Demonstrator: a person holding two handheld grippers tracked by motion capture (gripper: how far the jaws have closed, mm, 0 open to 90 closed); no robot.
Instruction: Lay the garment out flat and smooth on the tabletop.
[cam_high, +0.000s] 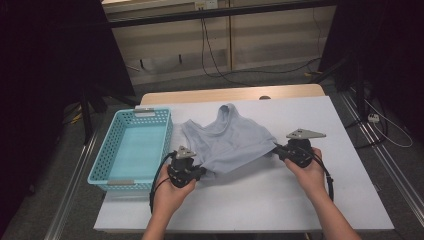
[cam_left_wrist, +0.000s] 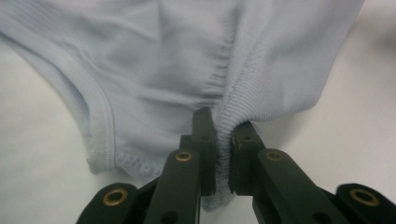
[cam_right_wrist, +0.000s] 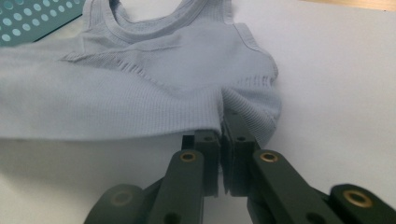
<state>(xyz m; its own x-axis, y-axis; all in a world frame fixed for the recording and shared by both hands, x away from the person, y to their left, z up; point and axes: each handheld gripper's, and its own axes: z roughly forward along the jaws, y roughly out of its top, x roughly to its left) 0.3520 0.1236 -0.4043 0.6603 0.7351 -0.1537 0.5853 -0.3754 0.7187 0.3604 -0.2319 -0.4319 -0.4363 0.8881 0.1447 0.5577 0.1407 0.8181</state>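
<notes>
Two grippers hold one pale blue sleeveless vest (cam_high: 227, 140) by its lower hem. The vest lies on the white-covered bench (cam_high: 310, 200), just right of the turquoise perforated basket (cam_high: 131, 150), its neckline pointing away from the person. The left gripper (cam_high: 200, 172) stands at the hem corner nearer the basket; in the left gripper view its jaws are clamped on a bunched fold of ribbed hem (cam_left_wrist: 224, 123). The right gripper (cam_high: 278, 150) stands at the hem corner farther from the basket, its jaws likewise pinched shut on the ribbed edge (cam_right_wrist: 223, 109).

Judged from this posture, the step in hand is securing both hem corners before lifting or folding the vest. To do it well, both grips should bite through both layers of cloth, deep enough that the hem cannot slide out. The hands should then rise together, keeping the hem taut between them so the body hangs or lays flat without twisting. The cloth near the left gripper looks gathered rather than flat, though blur makes this uncertain; a slight outward pull would smooth it.

No brand, label or legible writing appears on the vest, basket or grippers.
</notes>
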